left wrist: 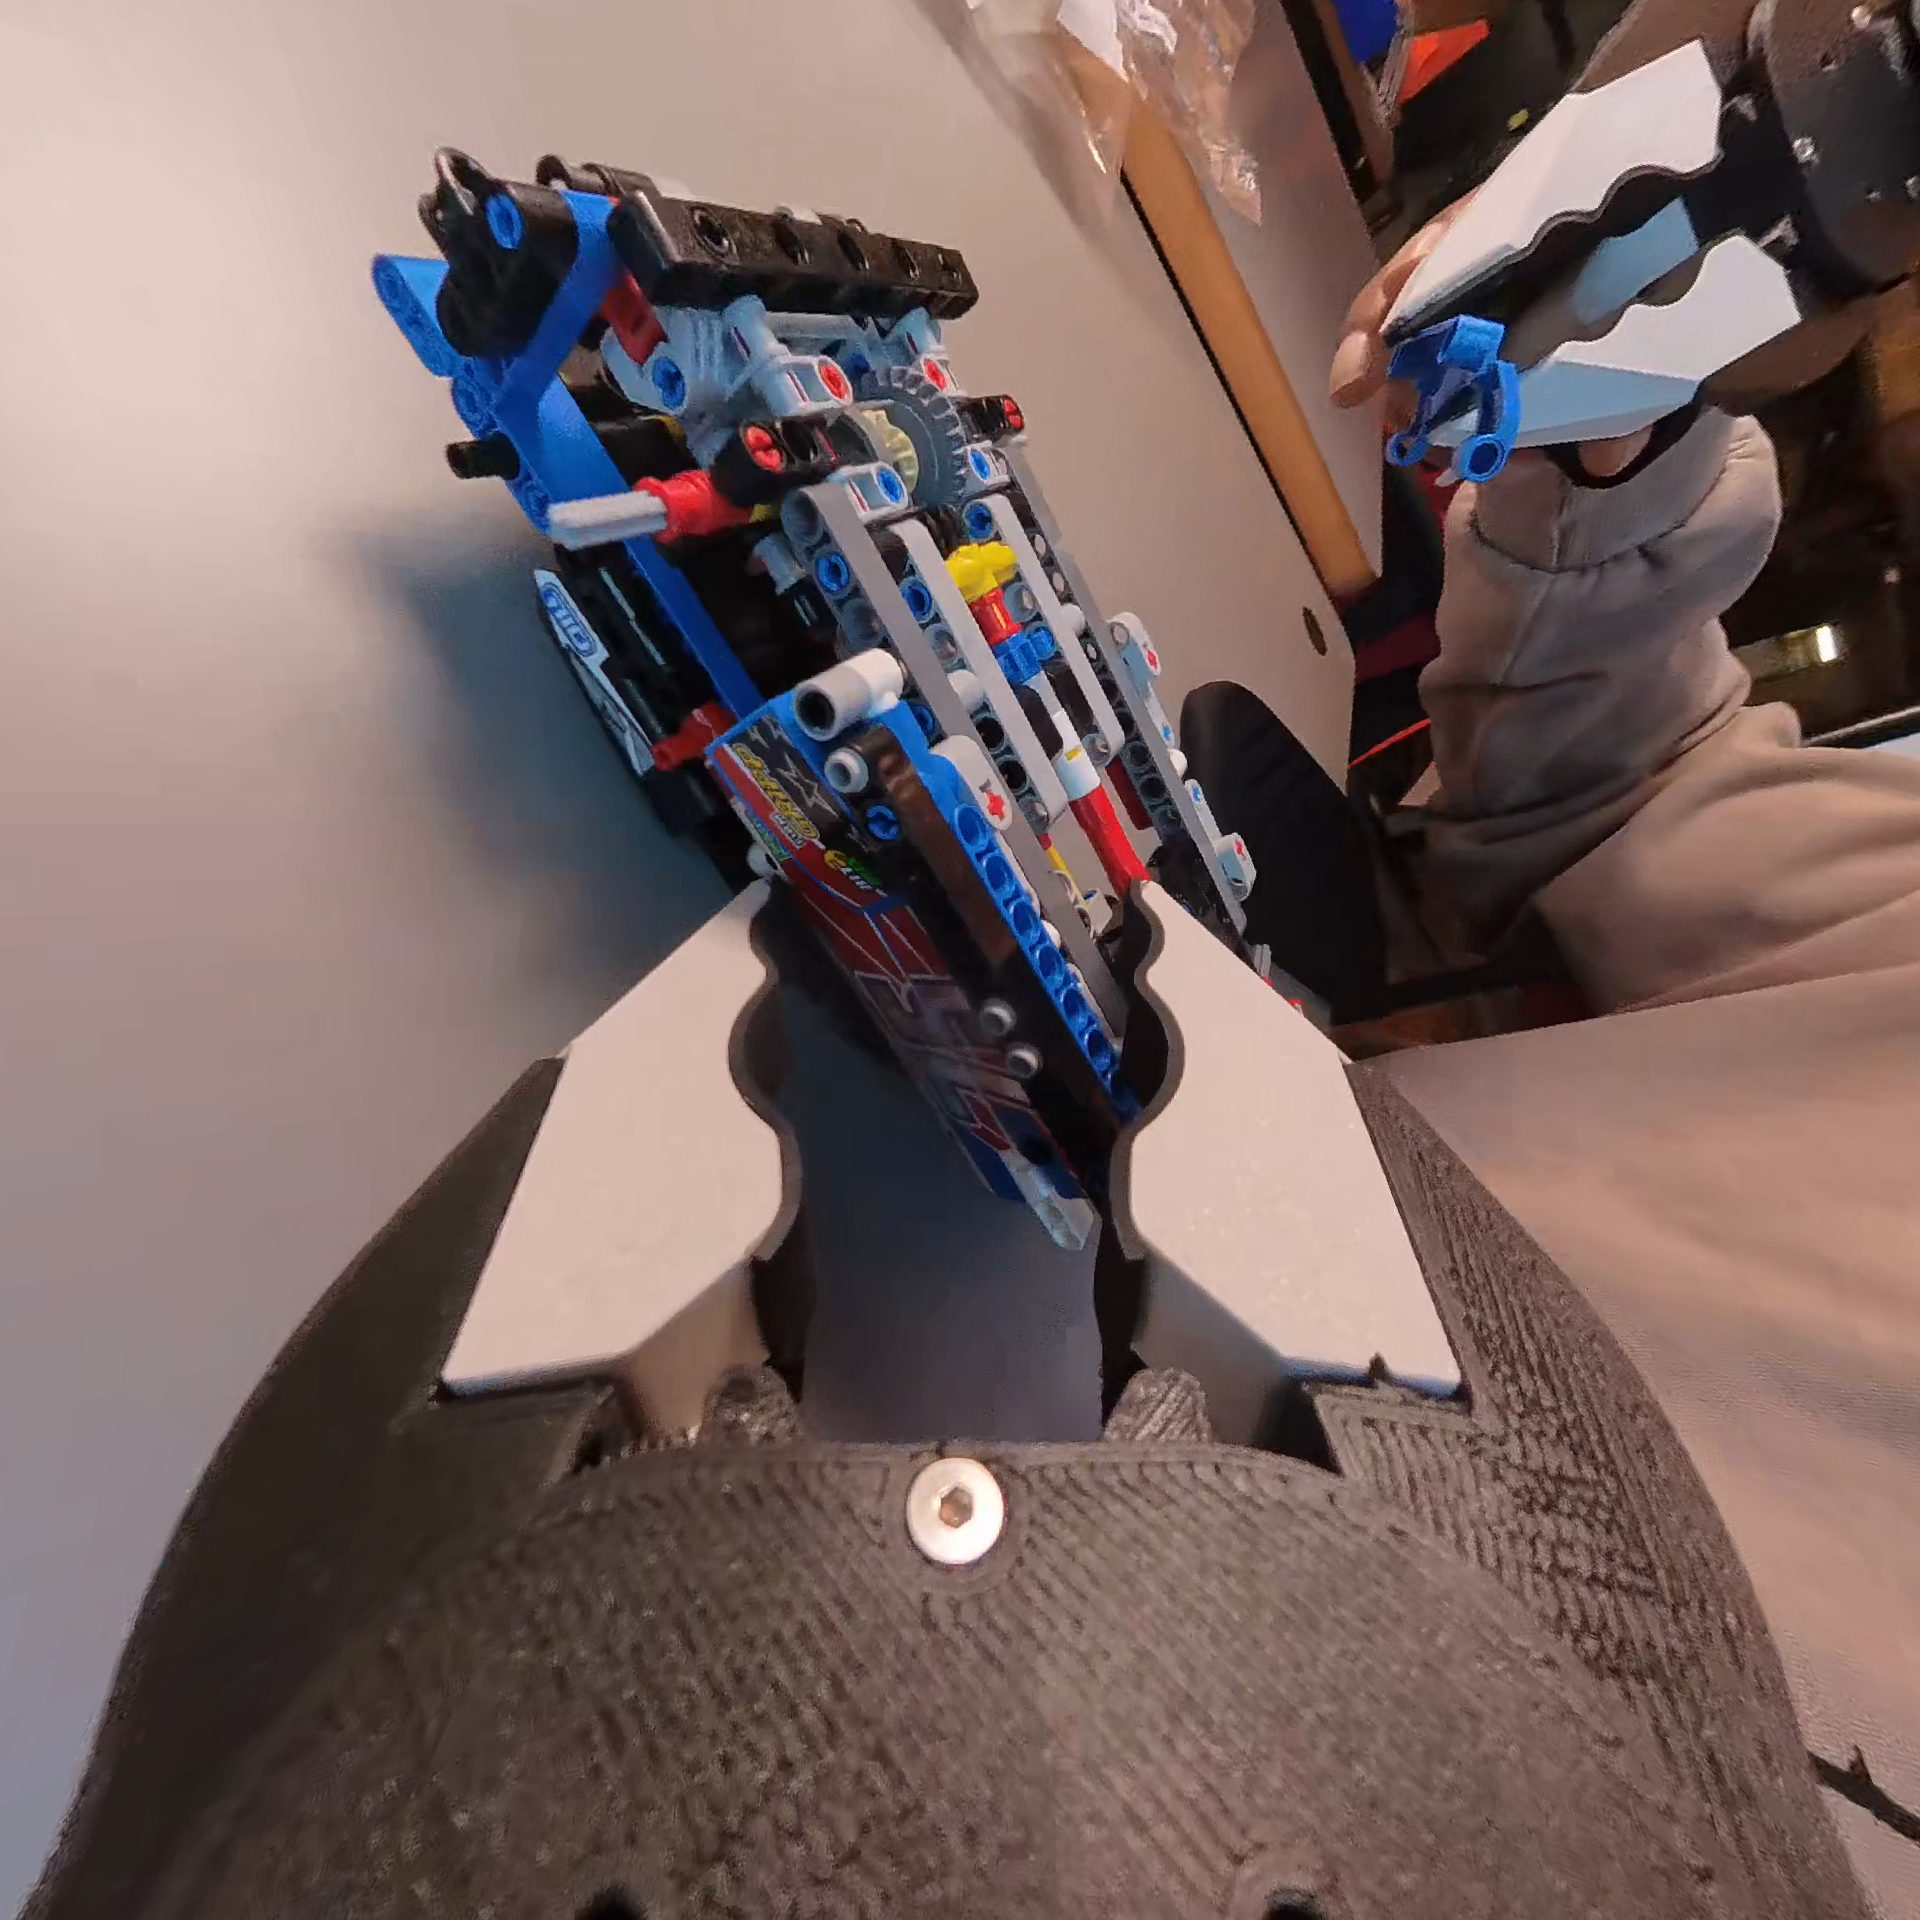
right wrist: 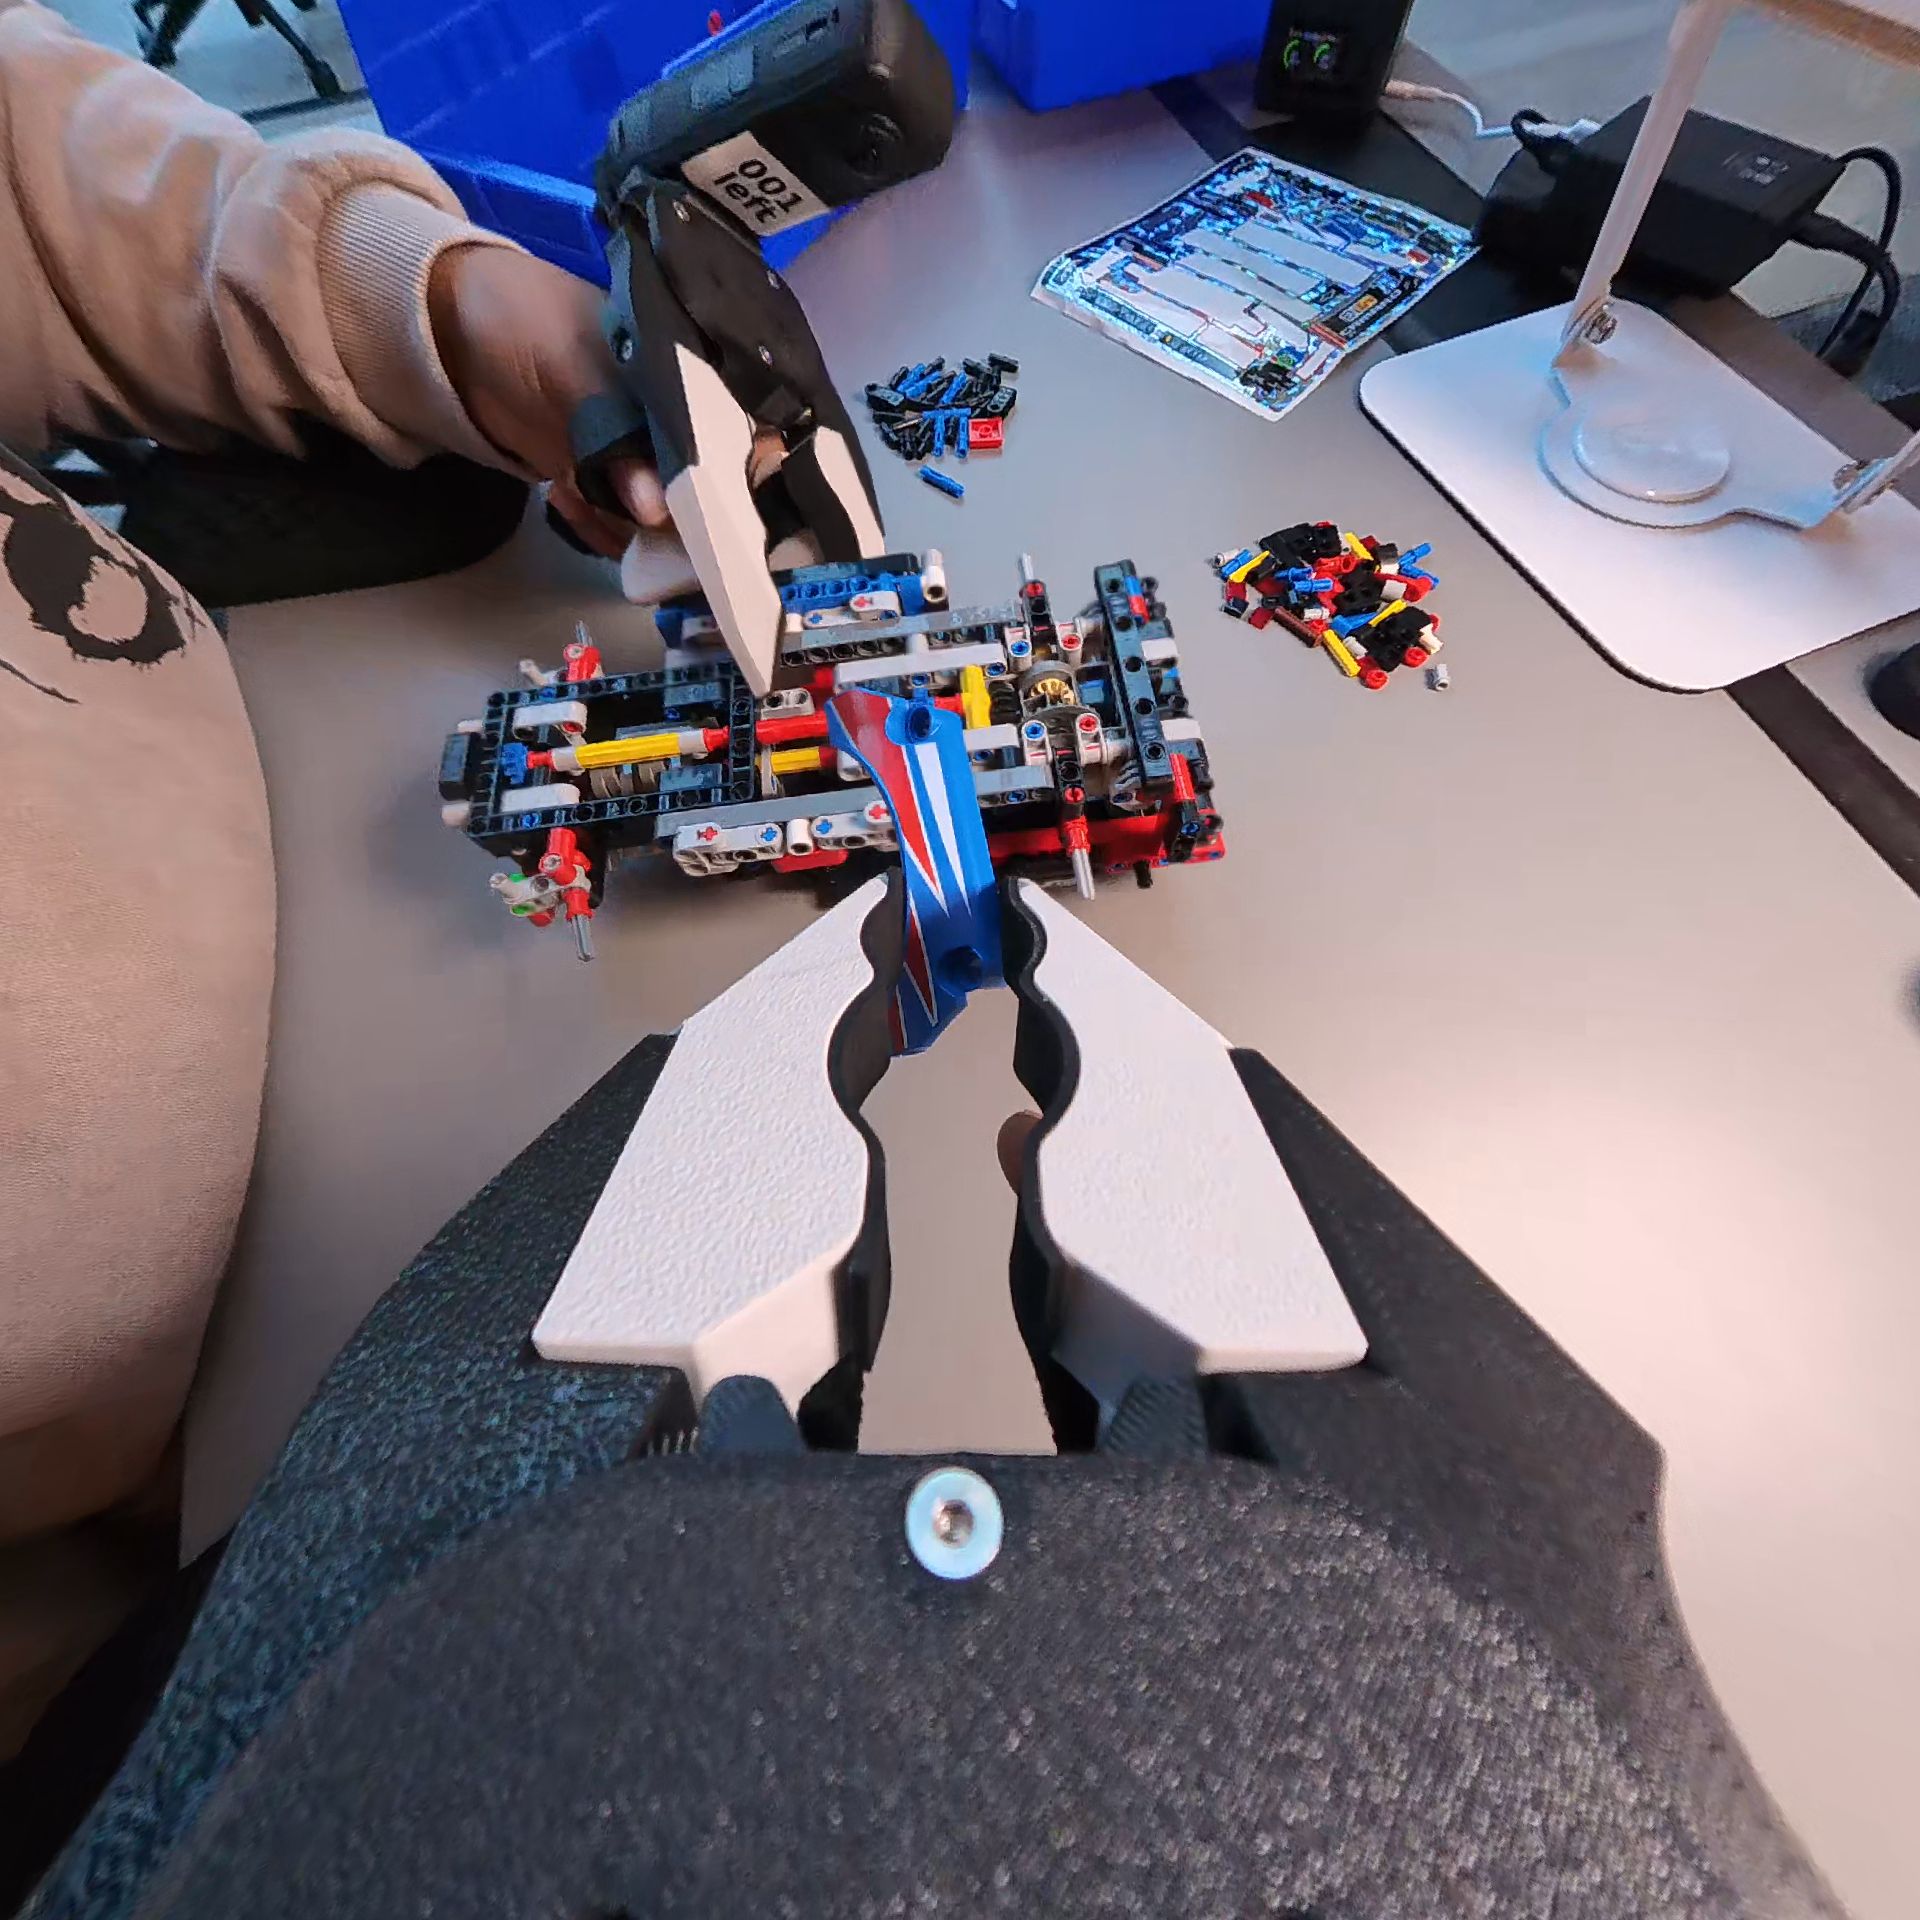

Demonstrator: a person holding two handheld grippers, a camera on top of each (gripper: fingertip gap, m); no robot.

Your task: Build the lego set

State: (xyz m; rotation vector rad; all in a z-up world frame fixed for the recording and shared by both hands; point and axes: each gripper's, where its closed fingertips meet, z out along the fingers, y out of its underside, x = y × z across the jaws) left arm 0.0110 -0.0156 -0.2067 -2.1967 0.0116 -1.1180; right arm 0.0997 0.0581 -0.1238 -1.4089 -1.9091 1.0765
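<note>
The lego car chassis [right wrist: 831,748] lies flat on the grey table [right wrist: 1455,1039], a long frame of black, grey, blue, red and yellow beams. My left gripper [left wrist: 951,904] is closed around the stickered blue side section of the chassis [left wrist: 883,623]. In the right wrist view it [right wrist: 816,623] comes down on the chassis's far edge. My right gripper [right wrist: 951,888] is shut on a curved blue panel with red and white stripes [right wrist: 935,831], held just over the near side of the chassis, around its middle. In the left wrist view the right gripper [left wrist: 1455,405] and the blue panel [left wrist: 1449,390] hang at the upper right.
A pile of mixed loose pieces [right wrist: 1335,608] lies right of the chassis. A pile of small black and blue pins [right wrist: 945,400] lies behind it. A printed sheet [right wrist: 1257,265], a white stand base [right wrist: 1642,468], a black adapter [right wrist: 1662,197] and blue bins [right wrist: 520,104] are farther back.
</note>
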